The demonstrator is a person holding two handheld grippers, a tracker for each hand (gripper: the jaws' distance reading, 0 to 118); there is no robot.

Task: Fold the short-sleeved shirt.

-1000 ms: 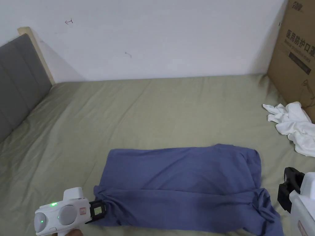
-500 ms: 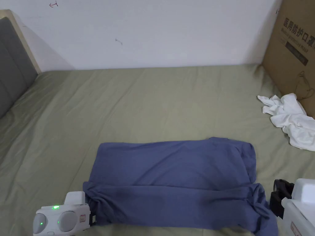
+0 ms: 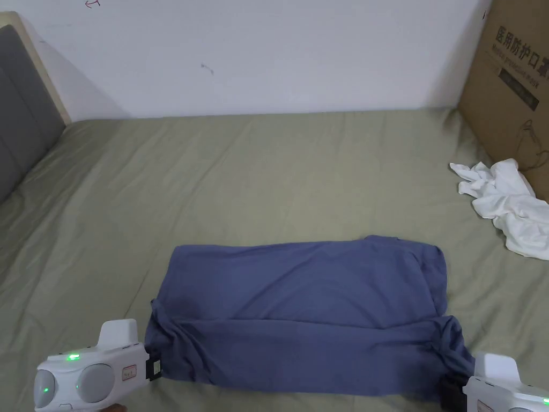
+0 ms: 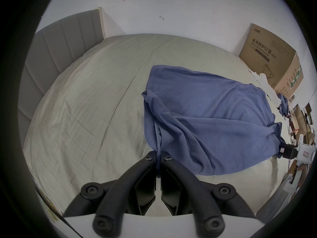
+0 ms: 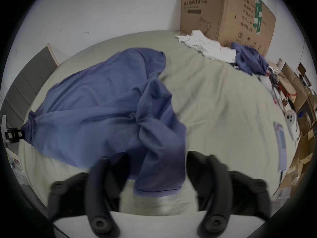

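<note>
On the bed (image 3: 268, 177): blue shirt (image 3: 305, 306), near edge folded over.
Left gripper (image 4: 158, 157): jaws clamped on the shirt's left corner.
Right gripper (image 5: 156, 169): jaws apart around the right corner, blurred.
Box (image 3: 509, 91): printed writing, not read.
Right gripper view: a second blue garment (image 5: 248, 59) beside a white cloth (image 3: 504, 201).

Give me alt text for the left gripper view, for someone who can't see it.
The left gripper, jaws shut, pinches one end of a blue short-sleeved shirt spread on an olive-green bed sheet. At the shirt's far end is the right gripper; a cardboard box stands by the white wall.
</note>
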